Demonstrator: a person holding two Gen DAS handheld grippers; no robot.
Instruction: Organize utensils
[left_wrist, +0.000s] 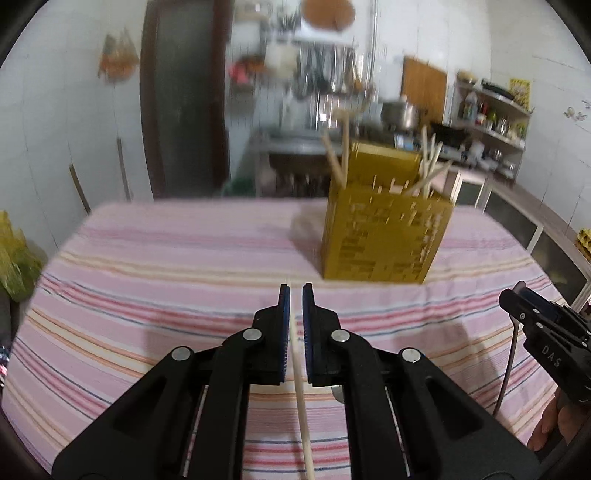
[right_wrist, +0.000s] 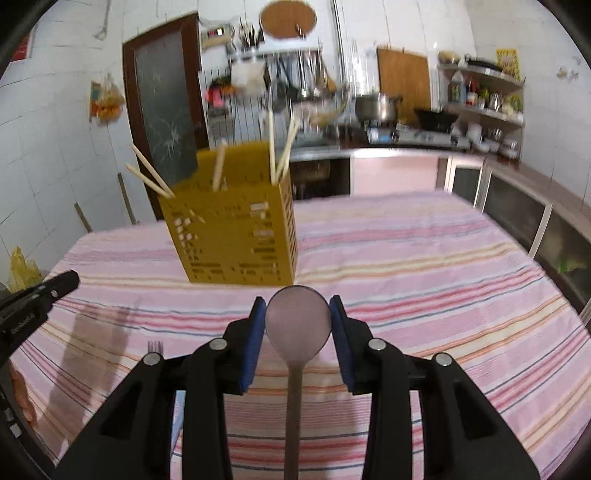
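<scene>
A yellow perforated utensil holder (left_wrist: 384, 236) stands on the striped tablecloth, with several chopsticks (left_wrist: 343, 155) sticking out; it also shows in the right wrist view (right_wrist: 232, 236). My left gripper (left_wrist: 296, 295) is shut on a single pale chopstick (left_wrist: 302, 398), in front of and left of the holder. My right gripper (right_wrist: 298, 306) is shut on a metal spoon (right_wrist: 298, 325), bowl forward, just in front of the holder. The right gripper shows at the right edge of the left wrist view (left_wrist: 517, 295), the spoon handle hanging below it.
A fork (right_wrist: 155, 346) lies on the pink striped tablecloth (right_wrist: 424, 266) left of my right gripper. A kitchen counter with pots and shelves (right_wrist: 406, 136) runs behind the table. A yellow bag (left_wrist: 14, 258) sits off the table's left edge.
</scene>
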